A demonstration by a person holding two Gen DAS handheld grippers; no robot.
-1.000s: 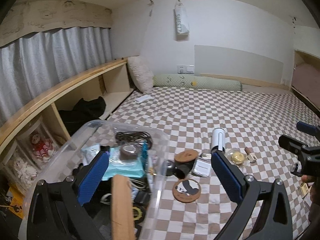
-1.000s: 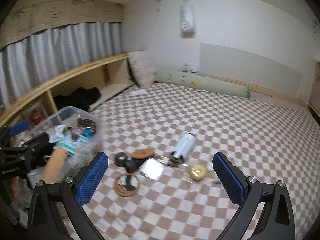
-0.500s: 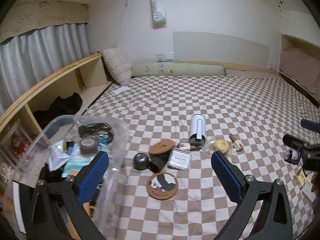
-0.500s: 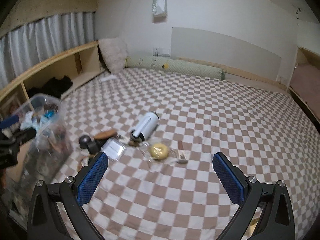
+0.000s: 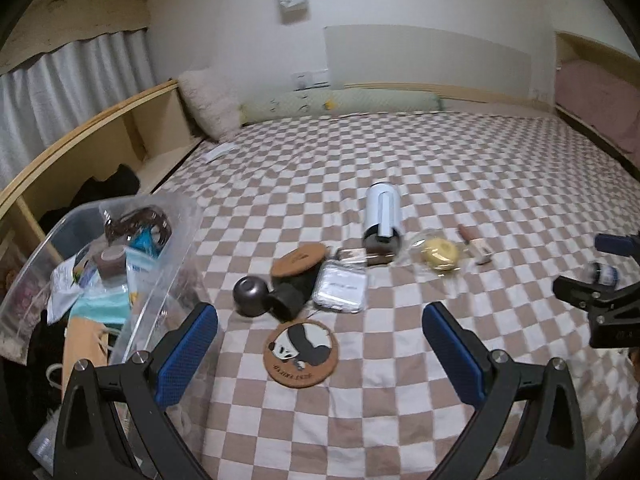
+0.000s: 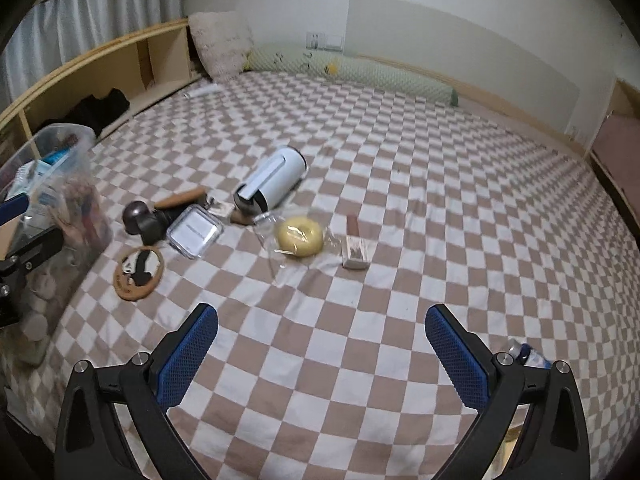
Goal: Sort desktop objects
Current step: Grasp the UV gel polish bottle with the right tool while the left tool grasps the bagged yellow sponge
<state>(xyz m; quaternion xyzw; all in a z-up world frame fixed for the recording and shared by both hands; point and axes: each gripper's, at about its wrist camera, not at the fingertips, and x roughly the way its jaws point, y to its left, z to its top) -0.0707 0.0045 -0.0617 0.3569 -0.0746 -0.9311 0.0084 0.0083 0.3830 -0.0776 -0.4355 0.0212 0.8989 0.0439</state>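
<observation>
Sorting partway: clear bin (image 5: 182, 236) already holds tape, cable, packets. Both claws, left claw (image 5: 316, 344) and right claw (image 6: 320, 346), gape empty above the bed (image 6: 440, 200). Right of bin, unsorted: panda coaster (image 5: 301, 349), white cylinder (image 5: 382, 214), yellow ring (image 6: 300, 236).

Open checkered bedspread (image 6: 320, 360) near right hand-held gripper; clear bin (image 5: 168, 264) blocks left, clutter cluster (image 5: 320, 276) ahead

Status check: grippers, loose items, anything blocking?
Left gripper and right gripper: jaws open, empty. Panda coaster nearest left, loose on bedspread. Bin beside it. Nothing blocking.
</observation>
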